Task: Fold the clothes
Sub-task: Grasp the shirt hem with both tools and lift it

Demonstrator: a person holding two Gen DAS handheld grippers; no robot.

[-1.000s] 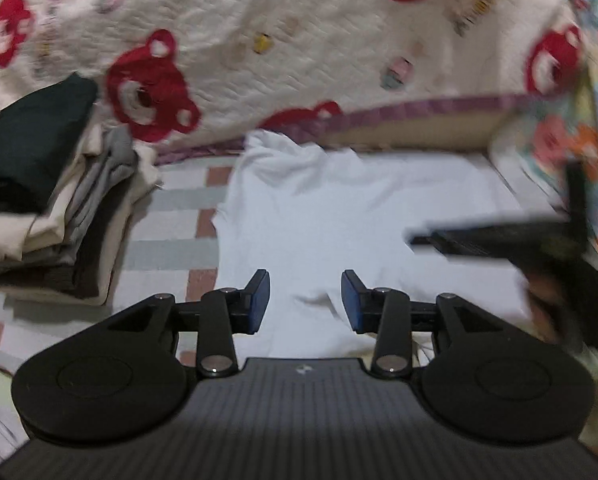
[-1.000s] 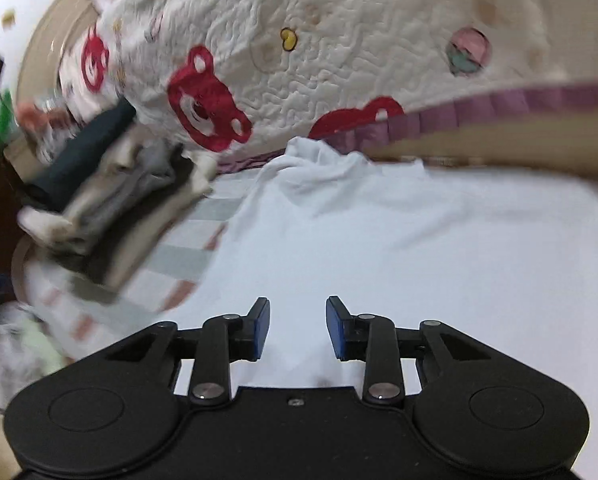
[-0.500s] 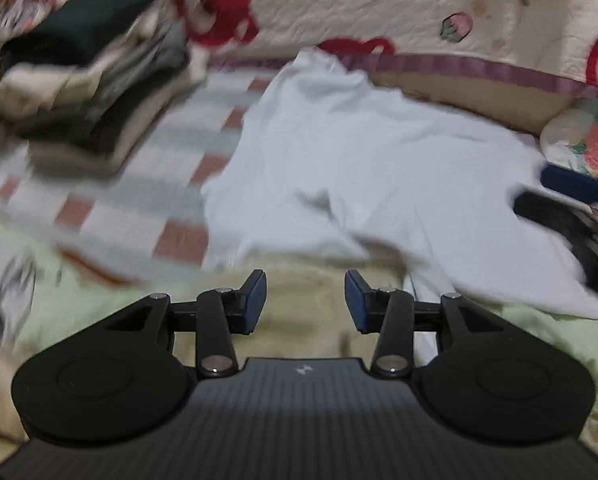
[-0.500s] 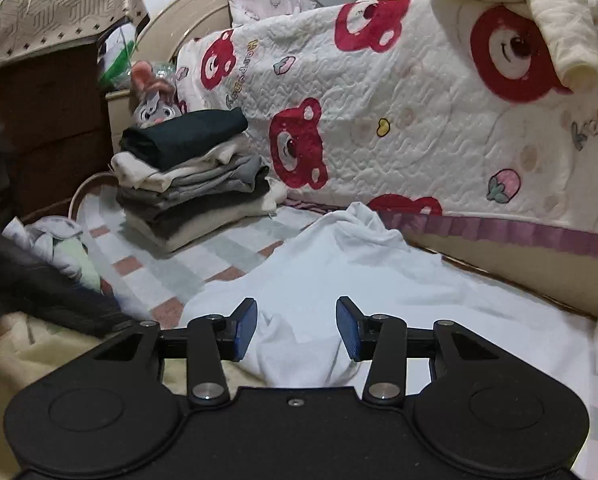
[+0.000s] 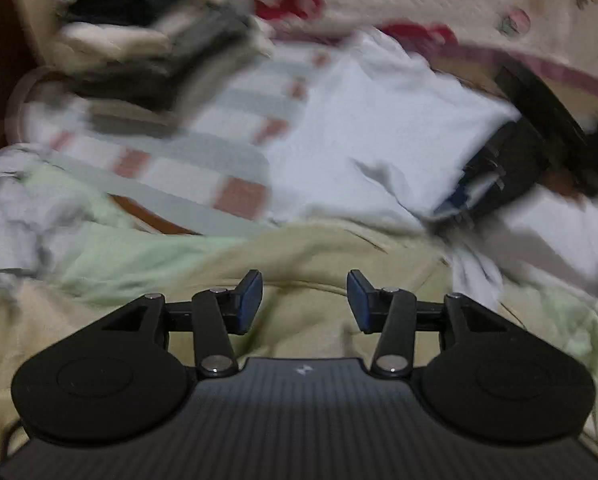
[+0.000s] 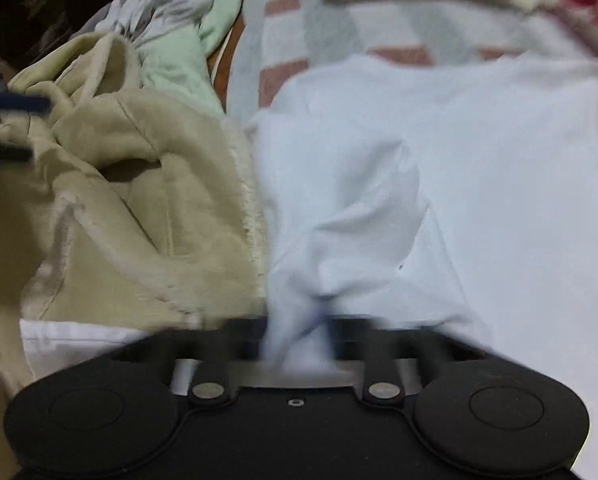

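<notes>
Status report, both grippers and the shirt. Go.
Left gripper open, empty, over the beige garment. Right gripper blurred, white shirt bunched between its fingers. Beige garment lies against the shirt's edge.

right gripper point(image 6: 299, 332) pinching bunched white shirt point(image 6: 479, 168), beige fleece garment point(image 6: 131, 184) just left, all blurred

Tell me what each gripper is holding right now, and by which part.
The right gripper pinches a bunched fold at the near edge of the white shirt. The left gripper is open over the beige garment, holding nothing.
</notes>
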